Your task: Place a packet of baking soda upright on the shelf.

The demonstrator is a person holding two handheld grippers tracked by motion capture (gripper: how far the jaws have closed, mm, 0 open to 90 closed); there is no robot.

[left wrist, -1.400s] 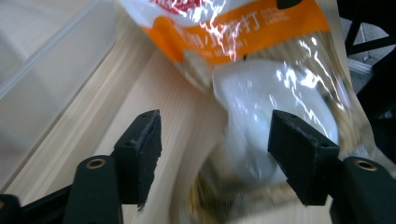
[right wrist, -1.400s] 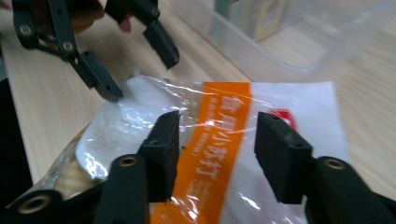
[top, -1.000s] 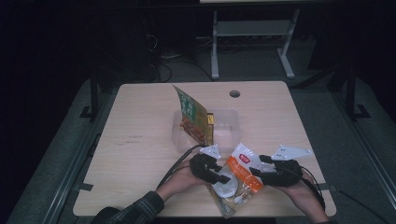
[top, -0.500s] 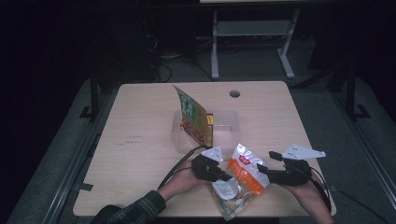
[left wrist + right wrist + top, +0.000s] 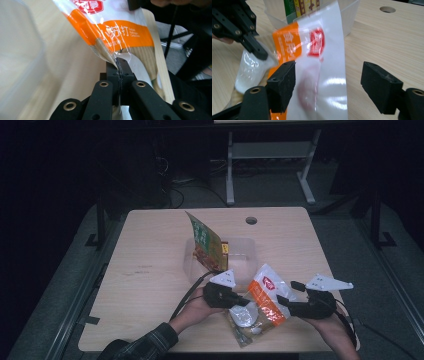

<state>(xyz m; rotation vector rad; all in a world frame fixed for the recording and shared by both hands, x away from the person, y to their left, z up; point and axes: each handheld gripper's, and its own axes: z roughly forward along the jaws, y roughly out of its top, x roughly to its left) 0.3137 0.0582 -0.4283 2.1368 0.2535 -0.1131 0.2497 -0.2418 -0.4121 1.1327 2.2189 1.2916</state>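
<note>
The left gripper (image 5: 119, 65) has its jaws clamped on the lower edge of the orange-and-white bag (image 5: 267, 297). The right gripper (image 5: 329, 82) has just been opening; its jaws stand apart, with the bag between them, unpressed. Keep the left pinch firm, lift gently toward the clear bin (image 5: 245, 251) beyond the jaws, and avoid tearing the film.

Dim, dark-edged high view; blurred, glare-streaked close-ups.

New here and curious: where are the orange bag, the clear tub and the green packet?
orange bag (image 5: 267, 302), high view, orange band.
clear tub (image 5: 245, 255), high view, right wall.
green packet (image 5: 205, 242), high view, front face.
</note>
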